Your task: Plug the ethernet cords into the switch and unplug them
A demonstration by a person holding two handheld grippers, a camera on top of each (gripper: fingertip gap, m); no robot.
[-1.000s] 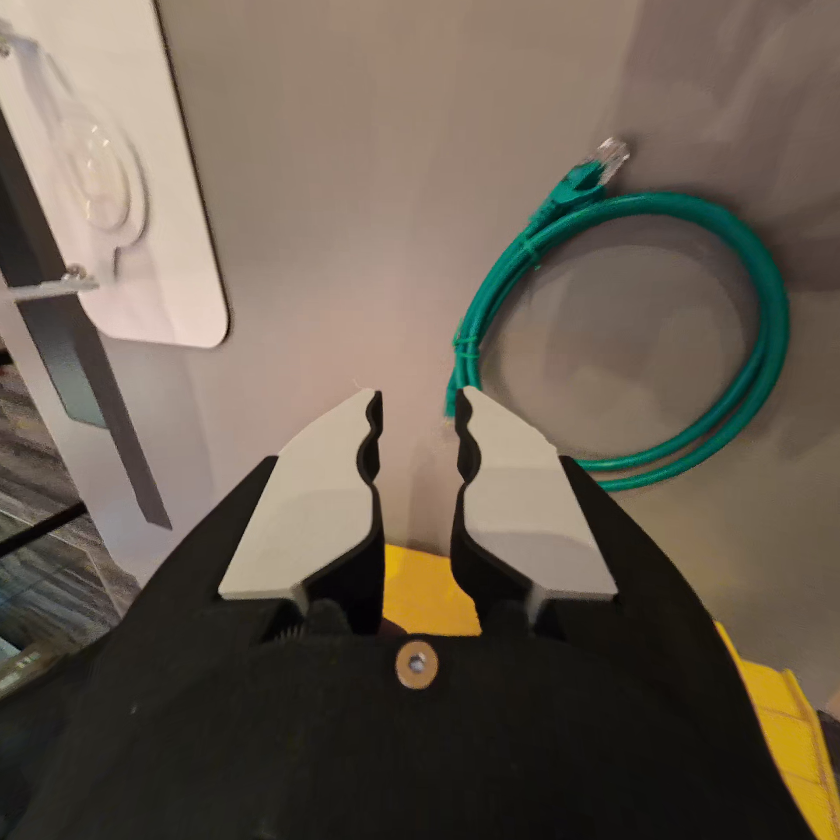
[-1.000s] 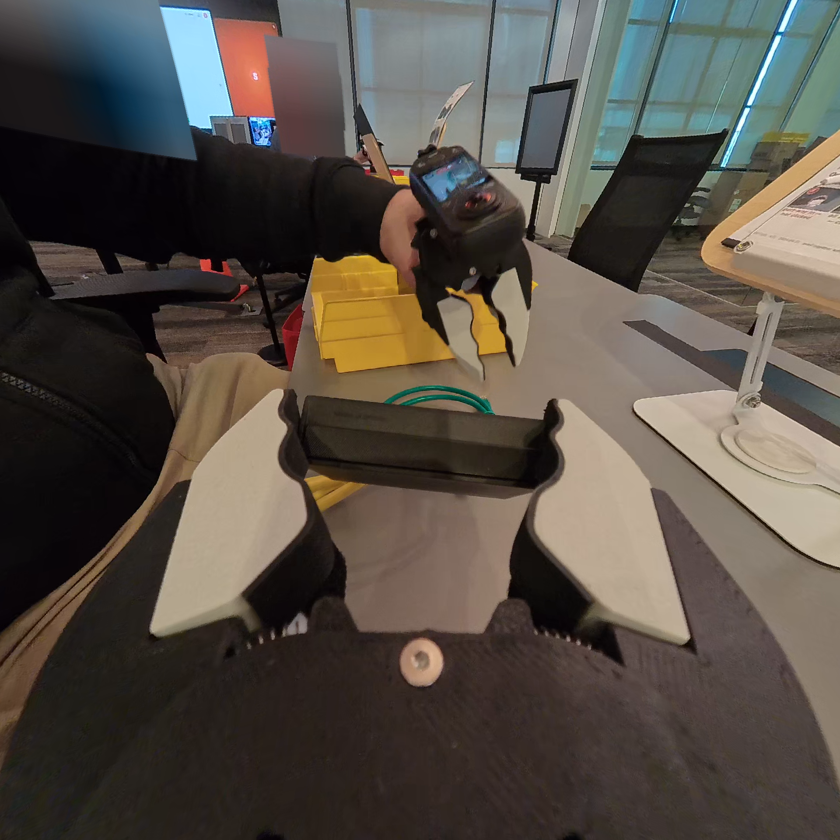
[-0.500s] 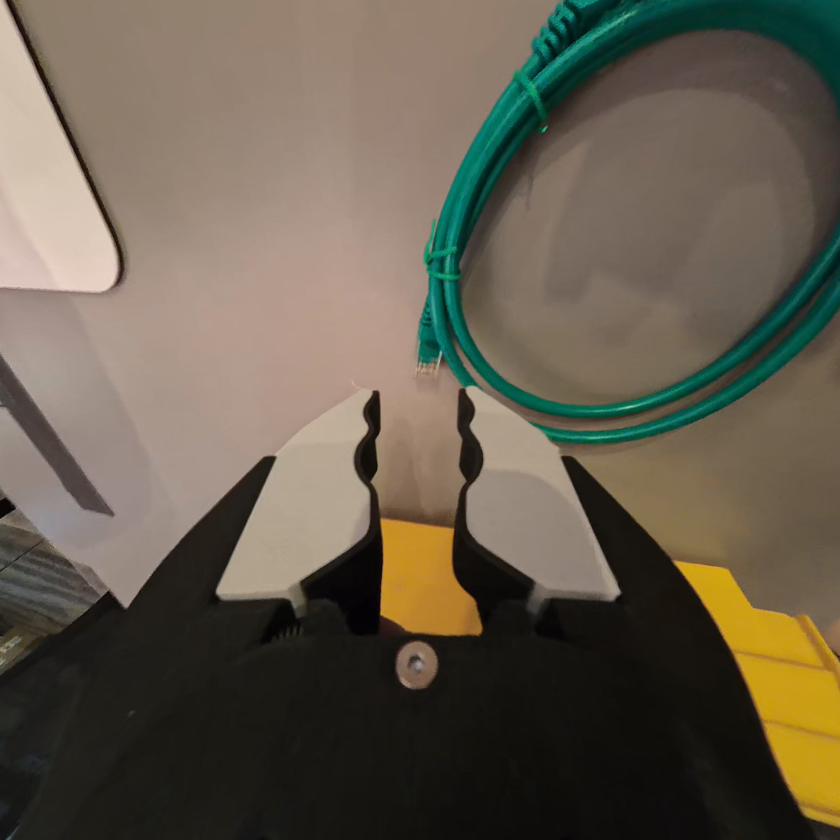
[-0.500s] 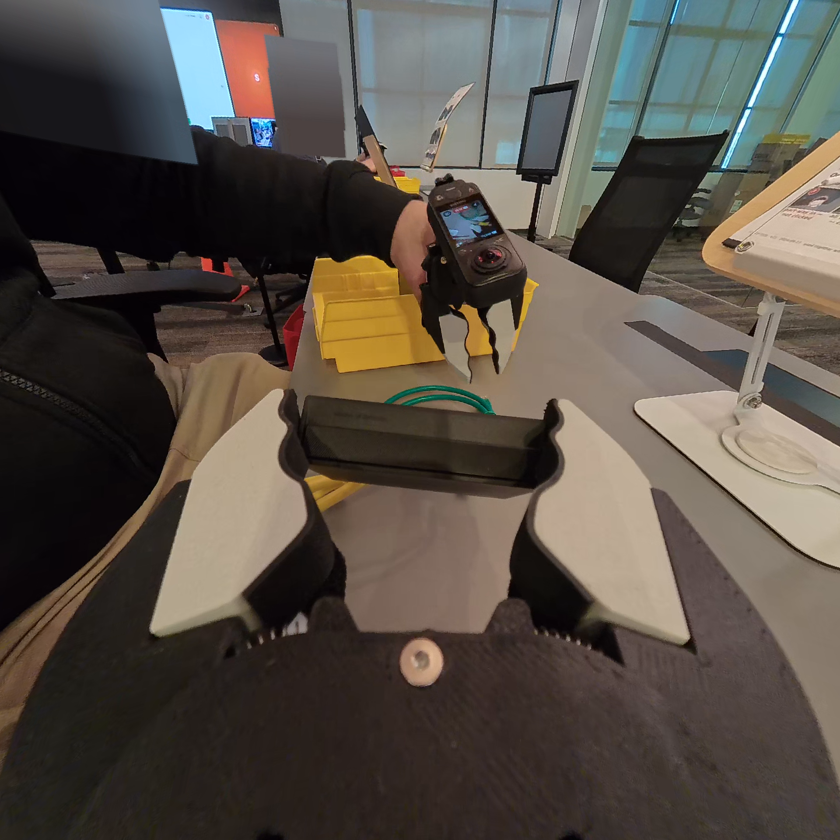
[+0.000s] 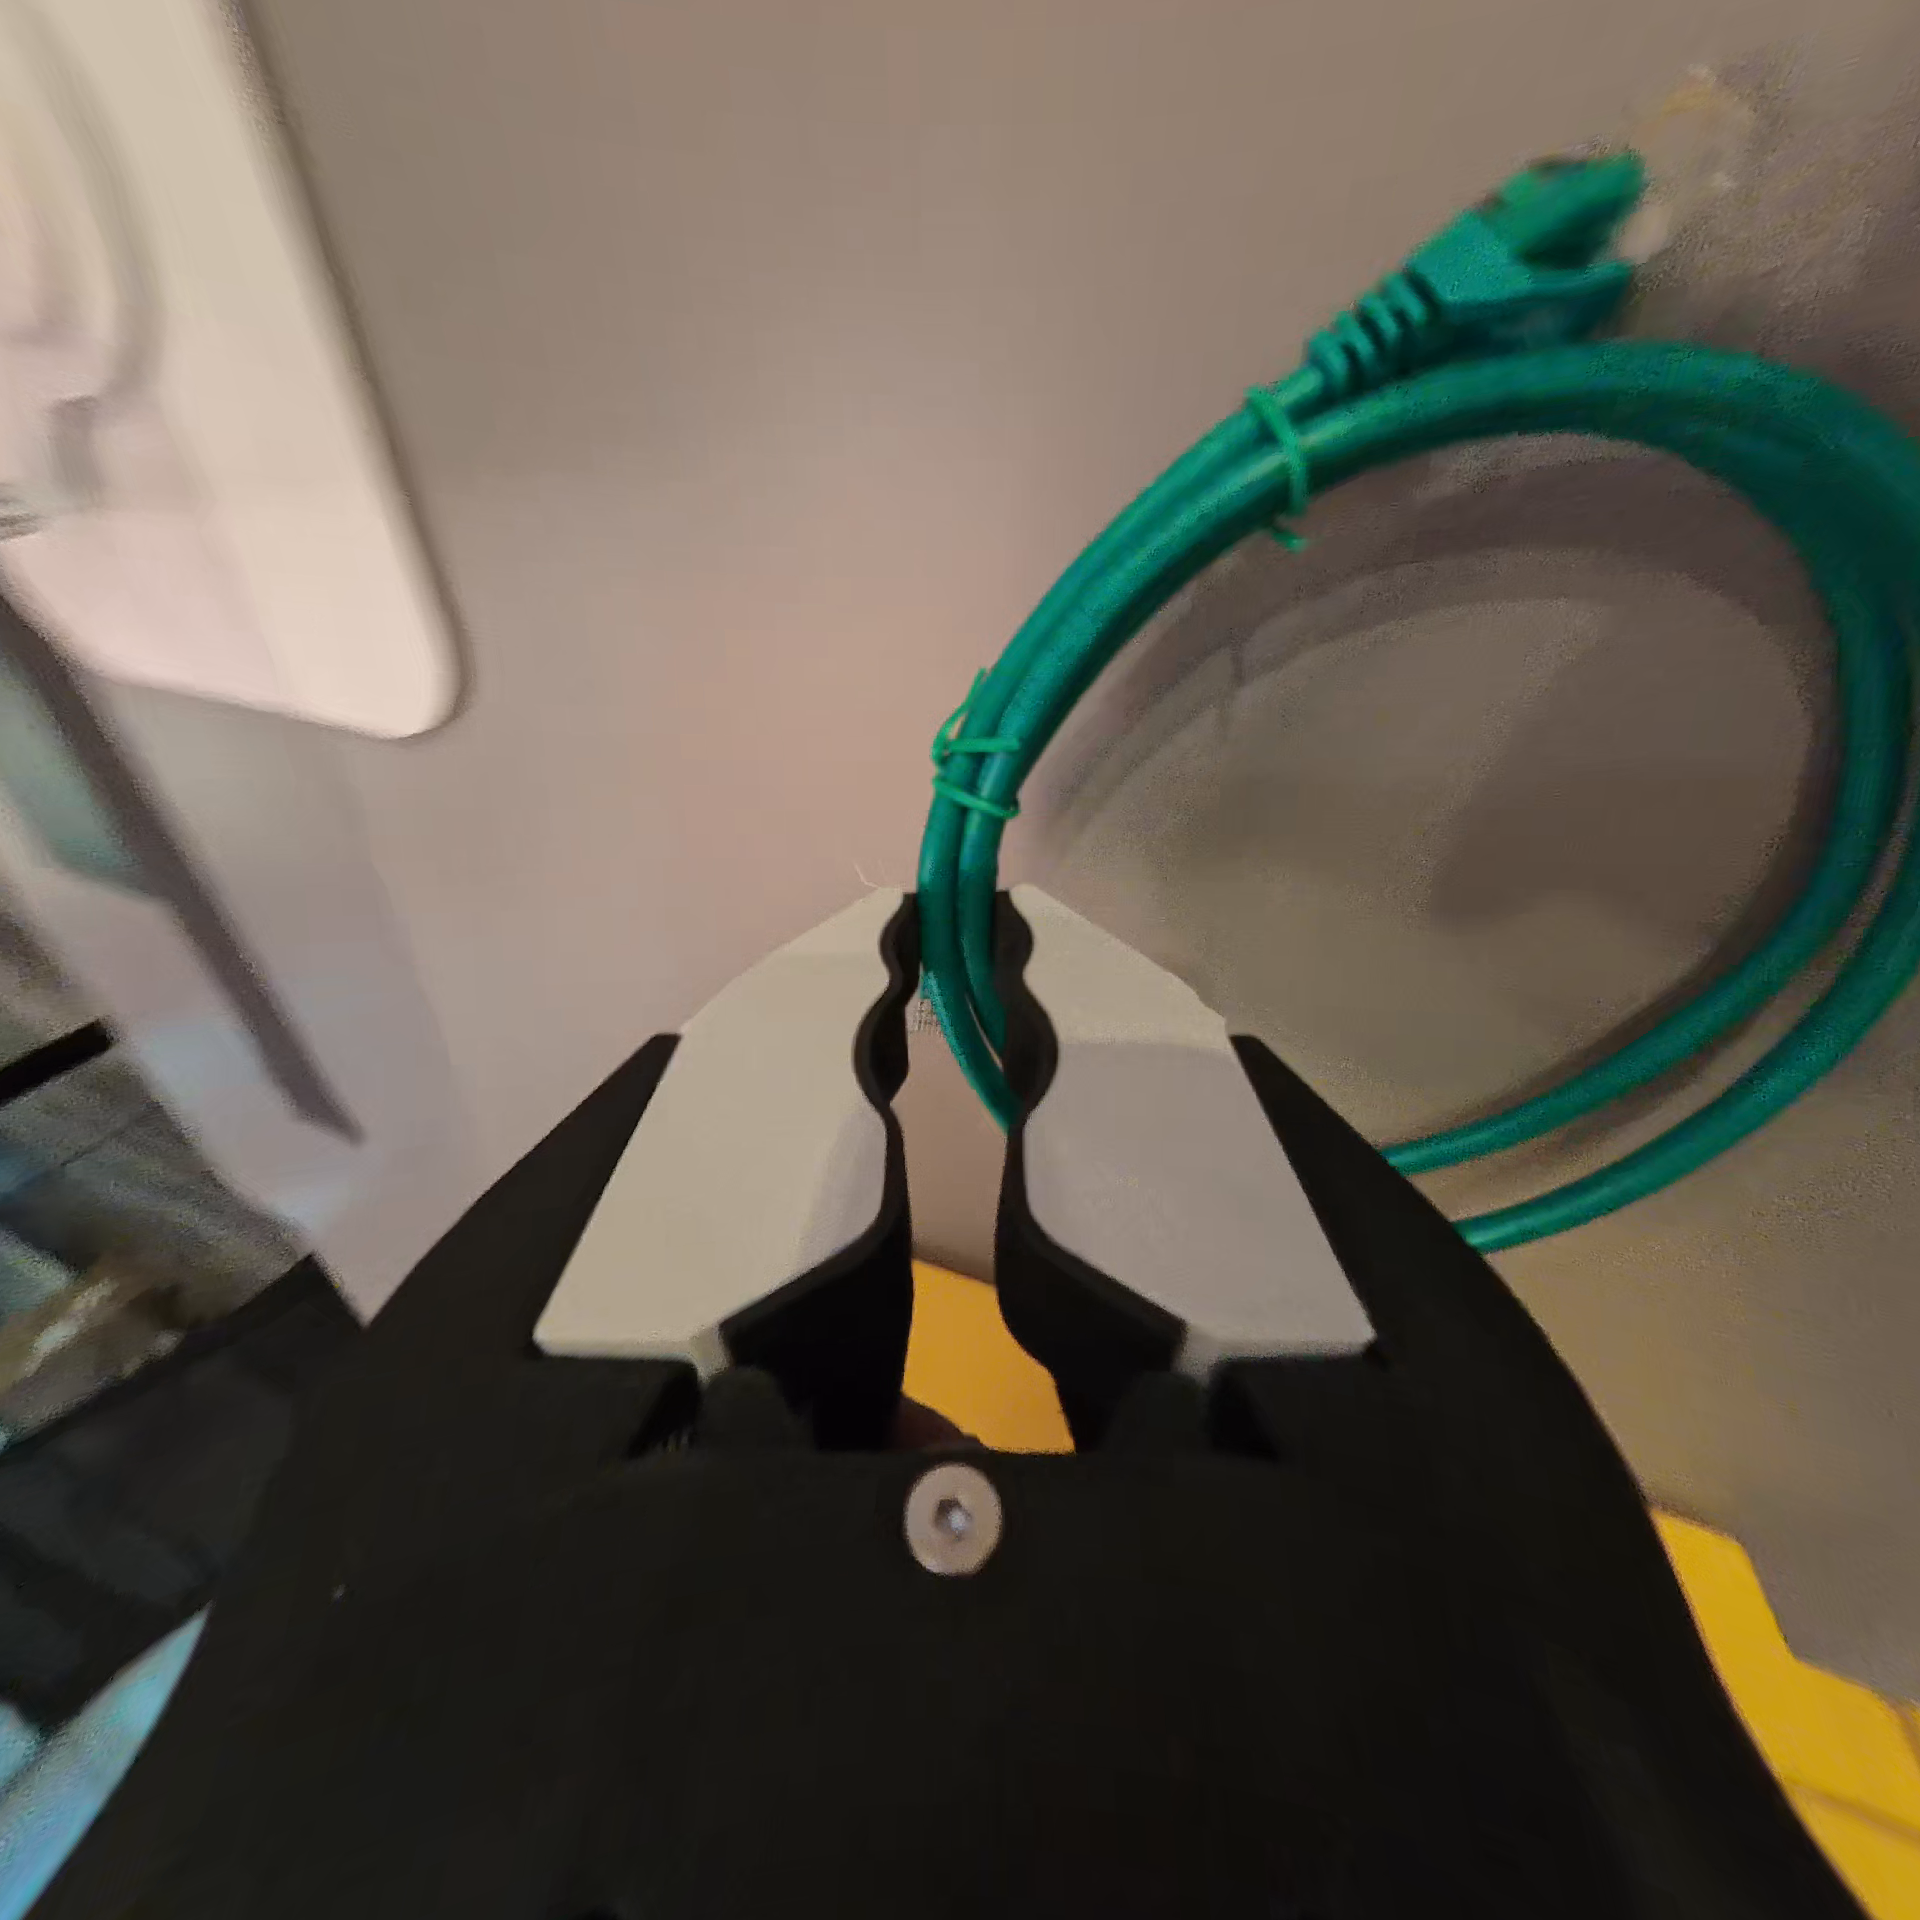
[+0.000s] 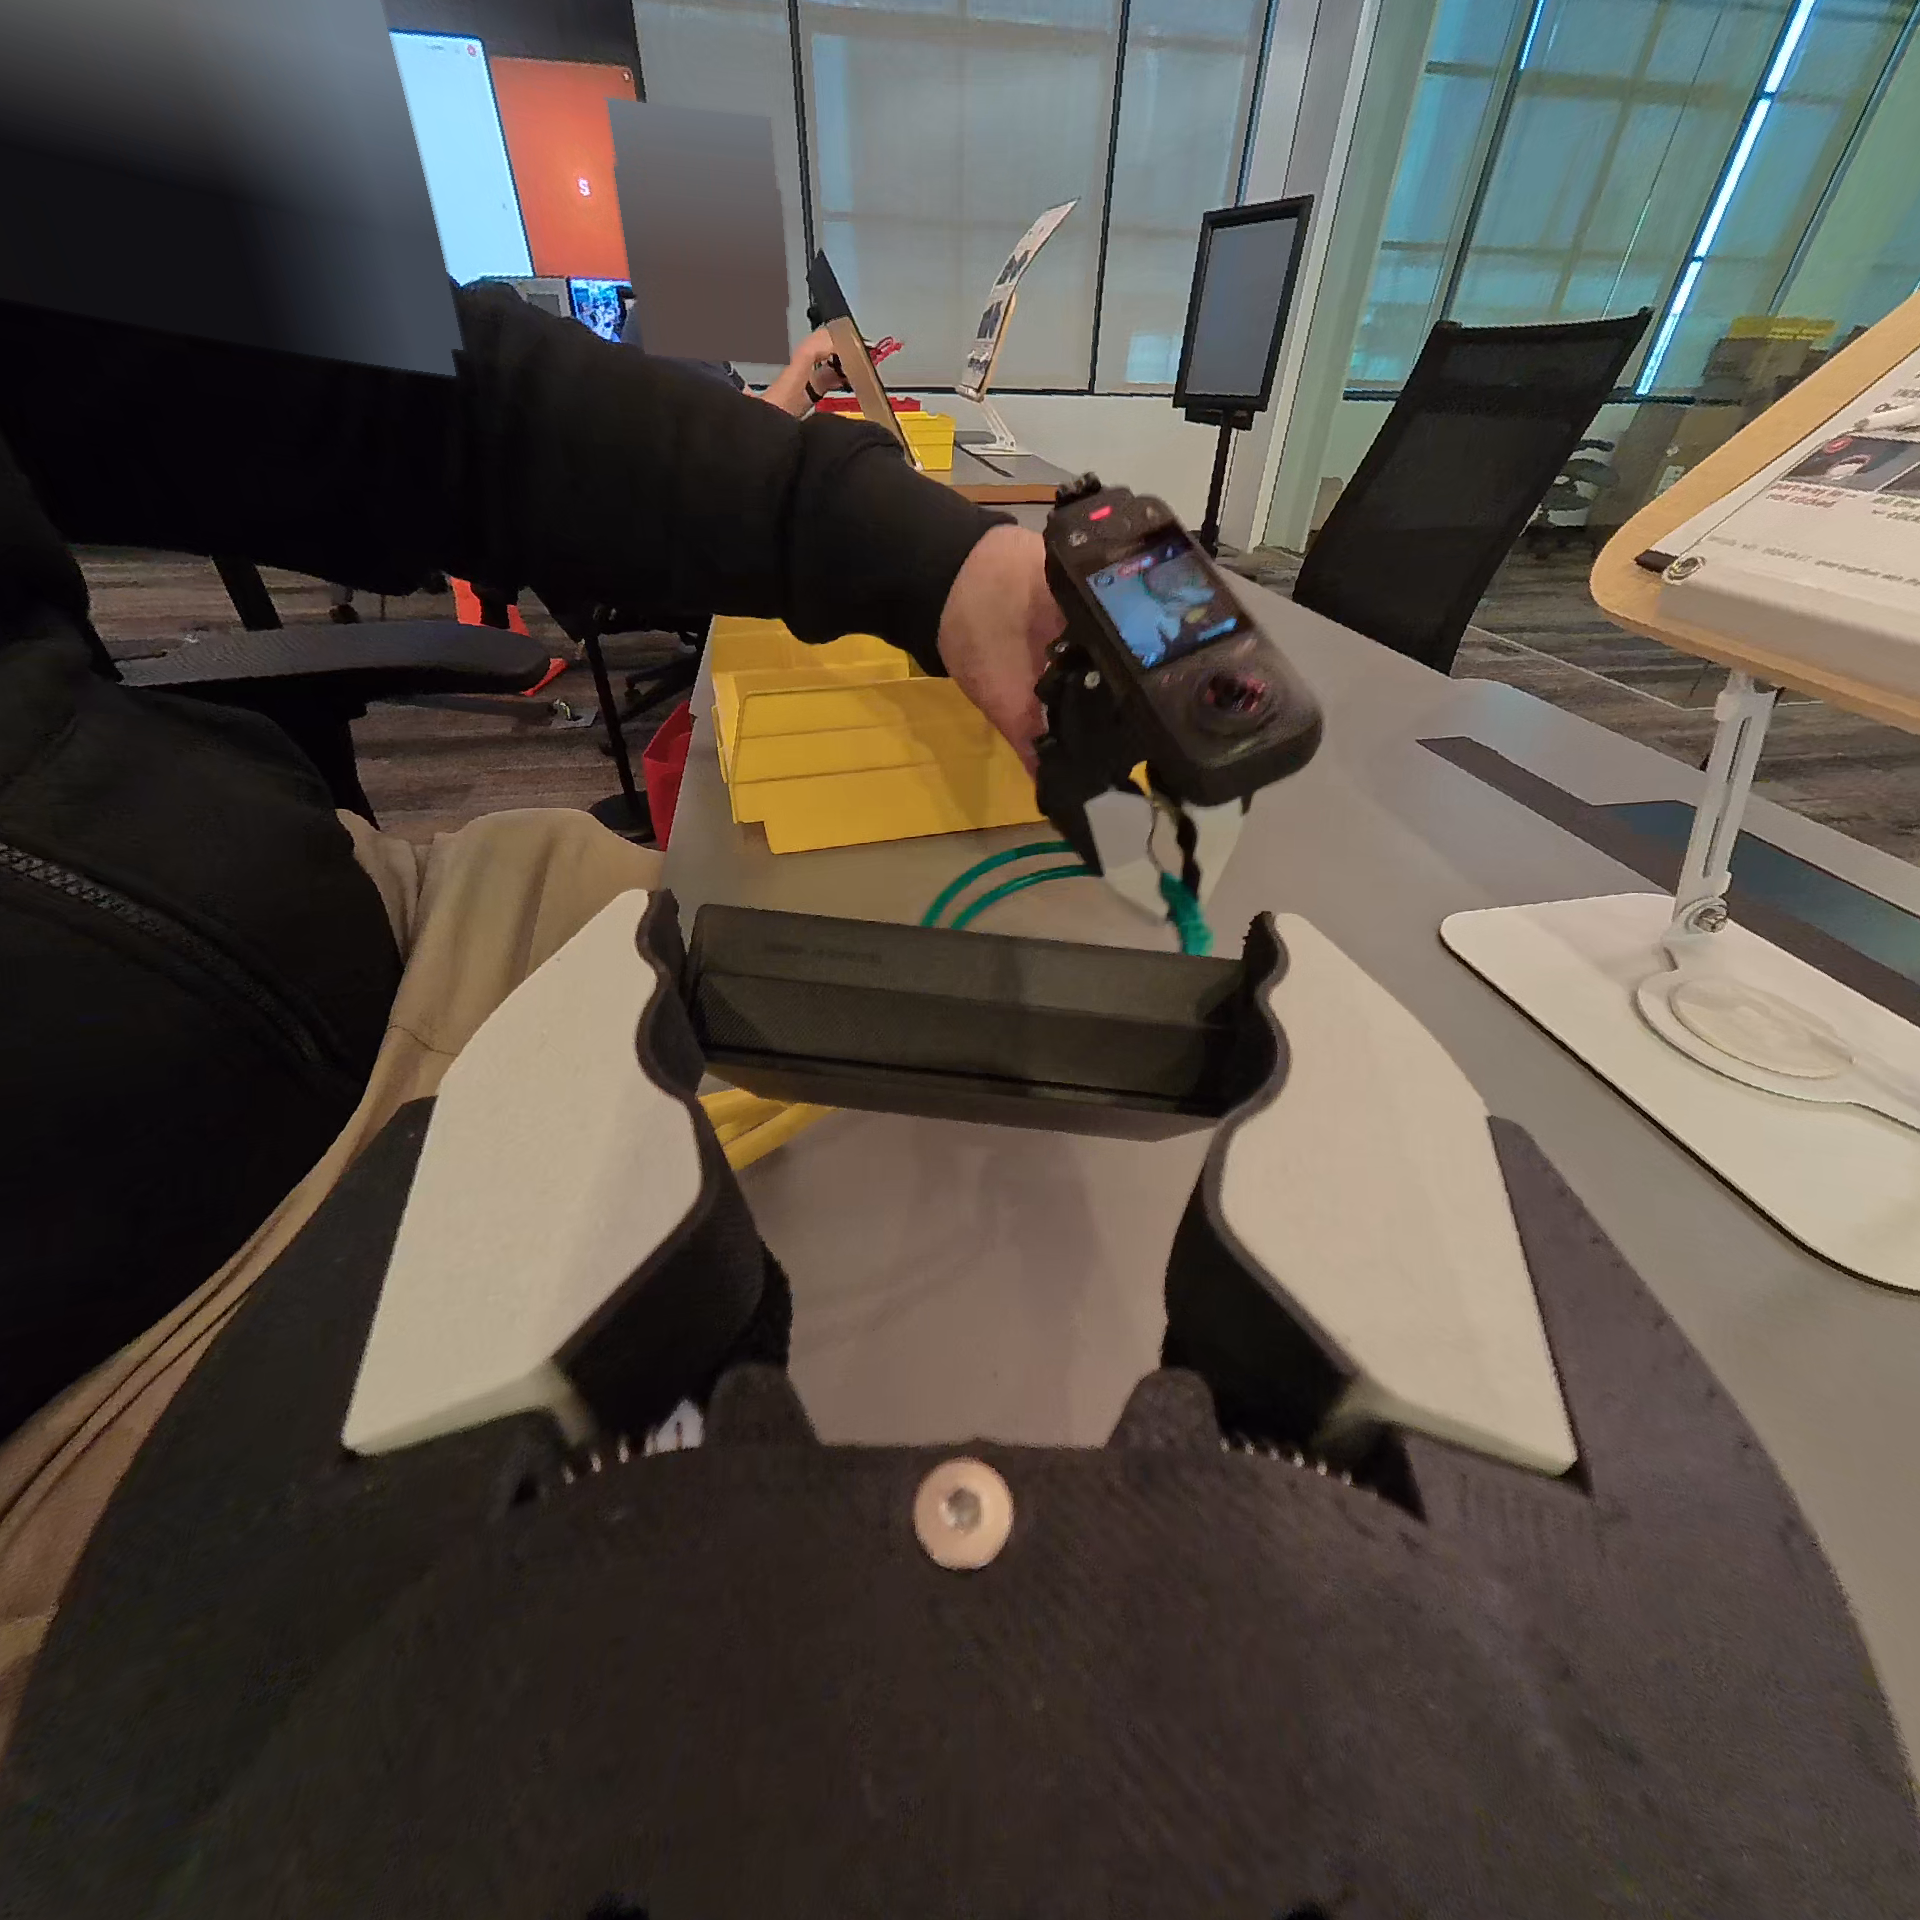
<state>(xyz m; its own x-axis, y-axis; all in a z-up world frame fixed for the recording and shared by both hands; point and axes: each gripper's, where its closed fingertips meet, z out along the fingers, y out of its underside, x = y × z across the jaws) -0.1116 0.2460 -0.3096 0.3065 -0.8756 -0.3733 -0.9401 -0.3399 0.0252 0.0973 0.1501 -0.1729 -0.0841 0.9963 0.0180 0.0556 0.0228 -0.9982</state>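
Observation:
My left gripper (image 5: 961, 902) is shut on the green ethernet cord (image 5: 1860, 831) close to one plug end, which sits between the fingers. The tied coil hangs off to the right, and its other plug (image 5: 1507, 281) points up and right. In the right wrist view the left gripper (image 6: 1164, 883) is held just above the grey table (image 6: 1351, 810), with the green cord (image 6: 997, 878) trailing from it. My right gripper (image 6: 958, 935) is shut on the black switch (image 6: 966, 1029), gripping its two ends and holding it level in front of the left gripper.
Yellow cords (image 6: 769, 1127) lie on the table under the switch. Yellow bins (image 6: 862, 748) stand at the far left of the table. A white stand base (image 6: 1662, 1039) sits at the right and also shows in the left wrist view (image 5: 260, 468). A person's dark sleeve (image 6: 623, 499) reaches across.
My left gripper came down onto the green cord's near end, closed on it and lifted it a little, moving right toward the switch. The right gripper and switch have stayed put.

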